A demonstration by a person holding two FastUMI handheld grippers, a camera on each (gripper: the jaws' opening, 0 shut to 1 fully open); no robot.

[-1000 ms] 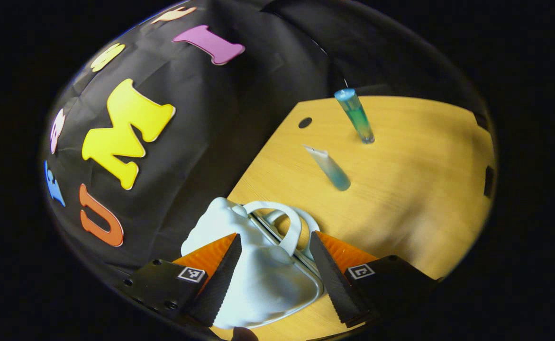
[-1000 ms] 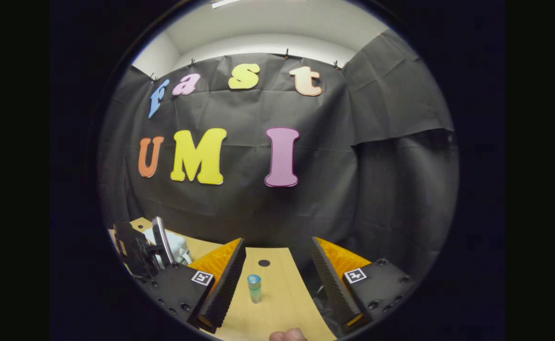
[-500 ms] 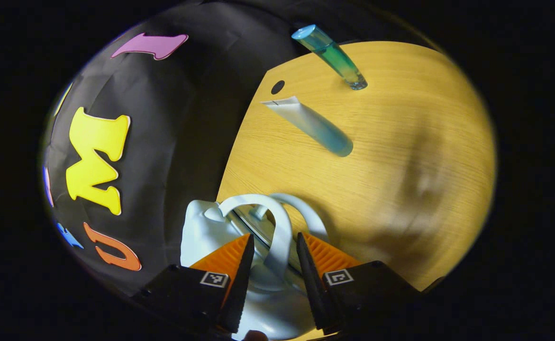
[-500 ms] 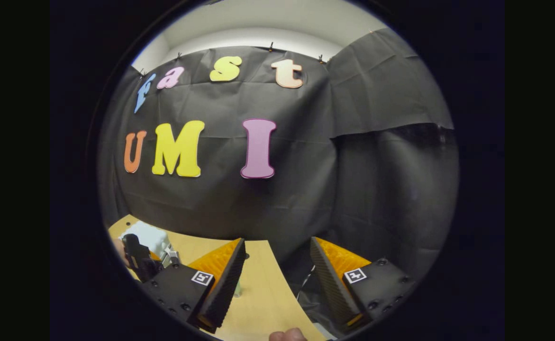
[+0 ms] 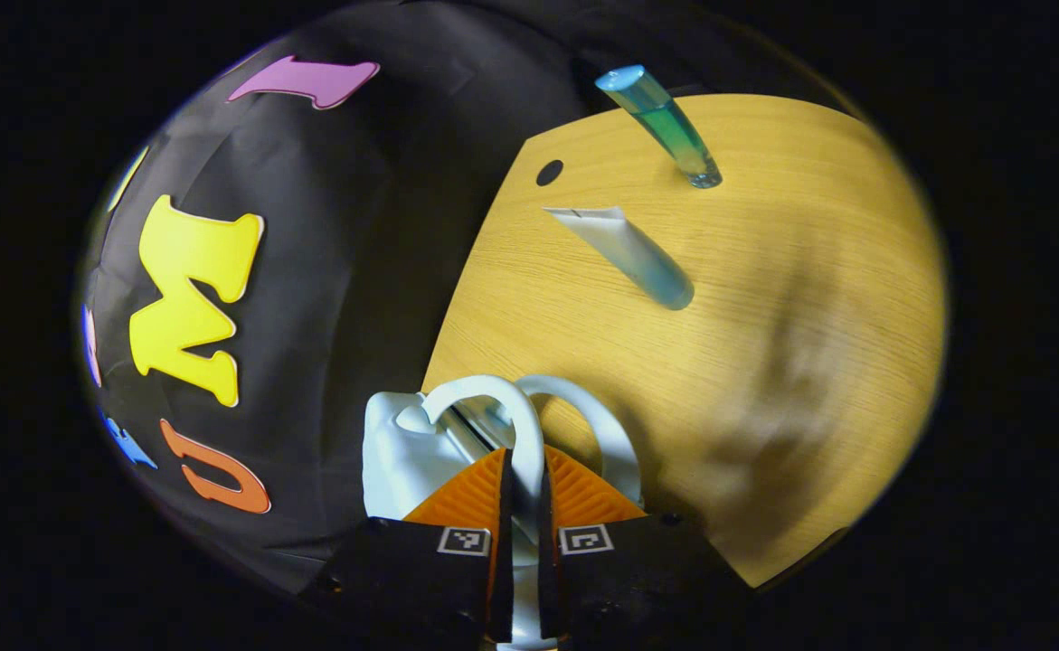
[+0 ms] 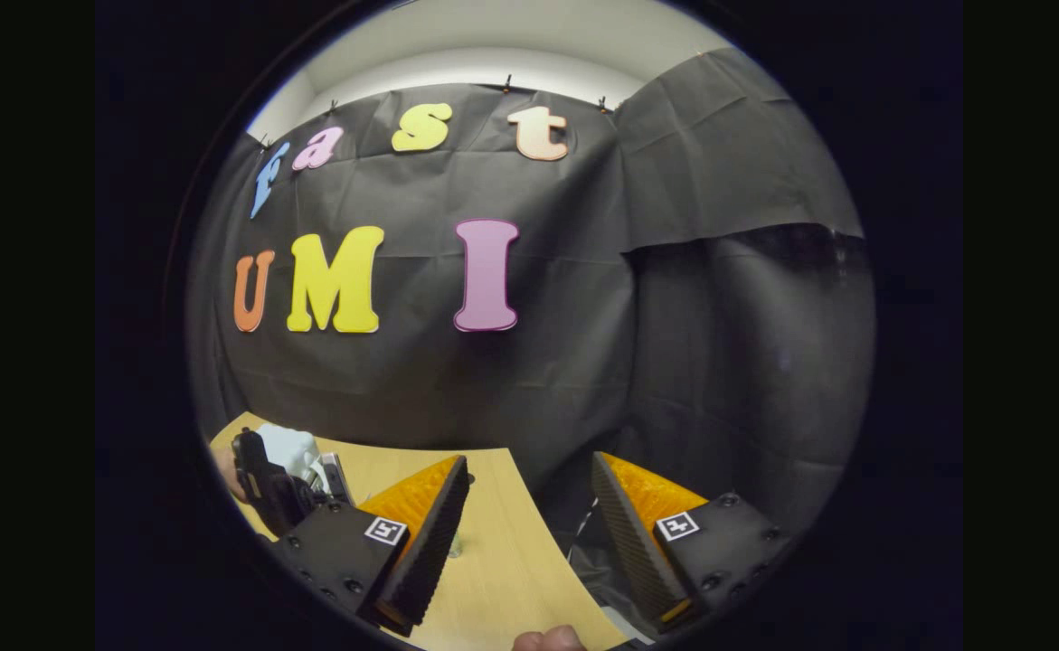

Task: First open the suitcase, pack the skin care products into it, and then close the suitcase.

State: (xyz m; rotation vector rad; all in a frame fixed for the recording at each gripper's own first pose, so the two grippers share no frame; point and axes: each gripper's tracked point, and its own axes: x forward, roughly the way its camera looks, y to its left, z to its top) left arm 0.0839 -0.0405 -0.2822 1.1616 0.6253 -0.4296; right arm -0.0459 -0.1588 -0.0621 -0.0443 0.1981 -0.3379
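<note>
Left gripper [image 5: 522,506]: your fingers are clamped on the suitcase handle [image 5: 515,425], near edge of the table [image 5: 764,298].
Right gripper [image 6: 522,533]: spread wide and empty, hanging over the table's right side.
Suitcase [image 5: 402,452]: small, white, not yet open.
Products: a tube [image 5: 633,258] and a bottle [image 5: 665,127] stand farther off.
Doing it well: lift that handle's half in an arc about the hinge; steady the other half with your free gripper.
Hidden: the second handle [image 5: 606,429] is partly covered; the hinge is unseen.

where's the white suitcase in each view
Left gripper view: the suitcase sits low in the middle, at the table's near edge, one handle pinched by the left gripper.
Right gripper view: small at lower left, behind the left gripper.
Shared landmark: the wooden table.
</note>
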